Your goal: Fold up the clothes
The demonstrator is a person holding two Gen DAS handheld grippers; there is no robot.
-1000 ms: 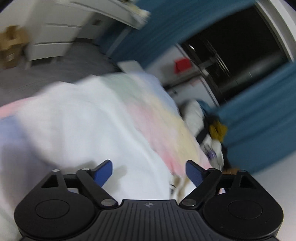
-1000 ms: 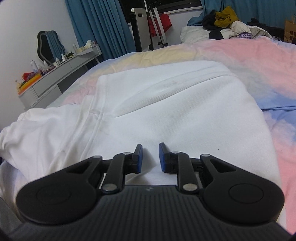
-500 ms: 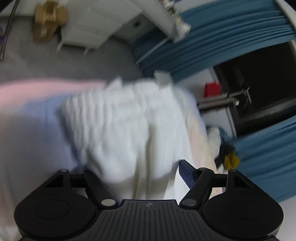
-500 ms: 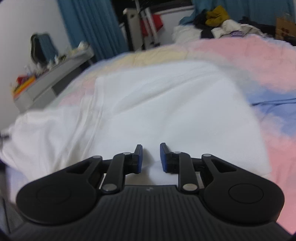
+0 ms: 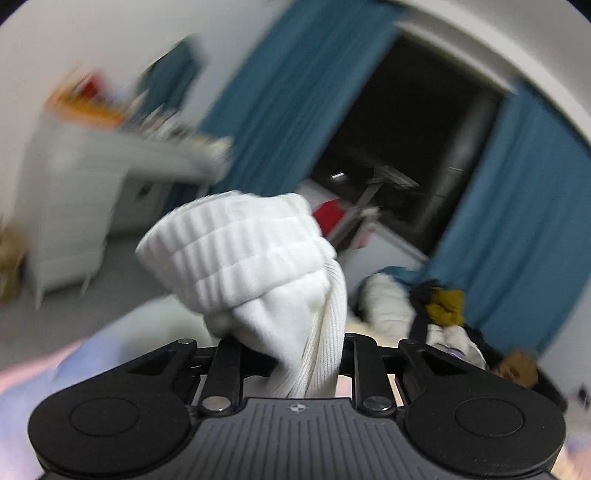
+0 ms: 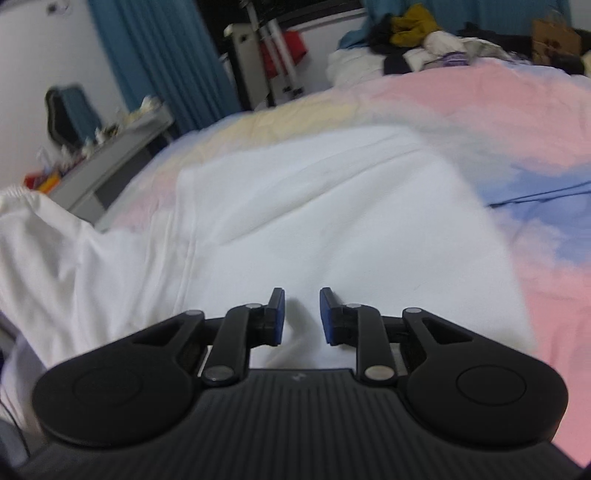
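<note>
A white sweatshirt (image 6: 314, 206) lies spread on the pastel bedspread (image 6: 498, 110). In the left wrist view its ribbed cuff end (image 5: 240, 251) stands bunched up out of my left gripper (image 5: 291, 347). The jaws are closing on it, and the cloth hides the pads. In the right wrist view the lifted sleeve (image 6: 55, 236) rises at the left edge. My right gripper (image 6: 299, 317) rests low on the sweatshirt's near part. Its blue pads (image 6: 277, 314) stand a narrow gap apart with a ridge of the white cloth between them.
A pile of mixed clothes (image 6: 417, 33) sits at the bed's far end. A grey dresser (image 6: 110, 158) with clutter stands left of the bed. Blue curtains (image 5: 295, 92) frame a dark window. A brown paper bag (image 6: 554, 37) is at the far right.
My left gripper went from wide open over the bed to closed on the sweatshirt's ribbed cuff and lifted it while rolling. The right gripper kept its place and its narrow gap.
</note>
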